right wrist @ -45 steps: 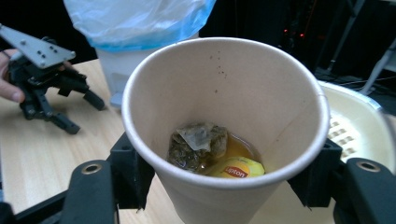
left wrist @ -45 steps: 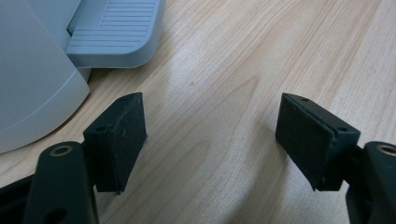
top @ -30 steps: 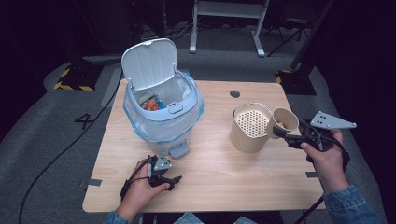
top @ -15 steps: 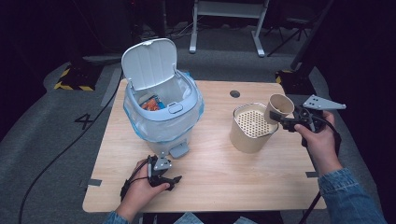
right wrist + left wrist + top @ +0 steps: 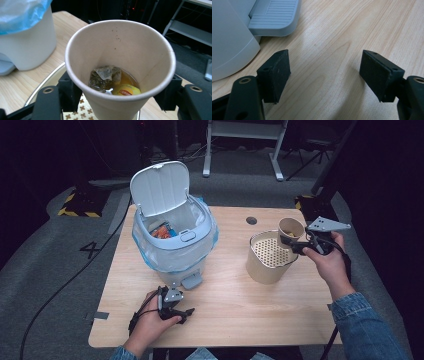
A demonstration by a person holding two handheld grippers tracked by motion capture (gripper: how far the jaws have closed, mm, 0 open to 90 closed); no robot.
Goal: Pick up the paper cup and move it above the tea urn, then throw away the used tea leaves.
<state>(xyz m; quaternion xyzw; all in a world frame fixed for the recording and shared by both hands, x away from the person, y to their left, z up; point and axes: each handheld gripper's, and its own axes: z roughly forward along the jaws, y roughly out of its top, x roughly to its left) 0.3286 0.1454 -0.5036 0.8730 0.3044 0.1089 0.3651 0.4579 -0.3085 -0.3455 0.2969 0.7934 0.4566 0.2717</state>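
Right jaws: clamped on the lower wall of a paper cup [image 5: 120, 67], one black pad on each side.
Paper cup: held tilted above the rim of the tan strainer bucket [image 5: 271, 256]; a wet tea bag [image 5: 105, 77], its yellow tag and a little tea lie at the bottom.
Right gripper [image 5: 300, 245]: compared with a second ago it has carried the cup leftward in the high view, from beside the bucket to over its perforated insert.
Left jaws: wide apart, with bare wood between the pads.
Left gripper [image 5: 181, 312]: rests on the table near the front edge, unmoved from the earlier frames, just in front of the bin's pedal [image 5: 274, 17].
Bin [image 5: 172, 237]: white, blue liner, lid up, scraps inside; same place as before.
Table [image 5: 230, 310]: pale wood, a round cable hole near the far edge.
Room: dark, grey carpet, a black cable, yellow-black tape, a white desk frame behind.
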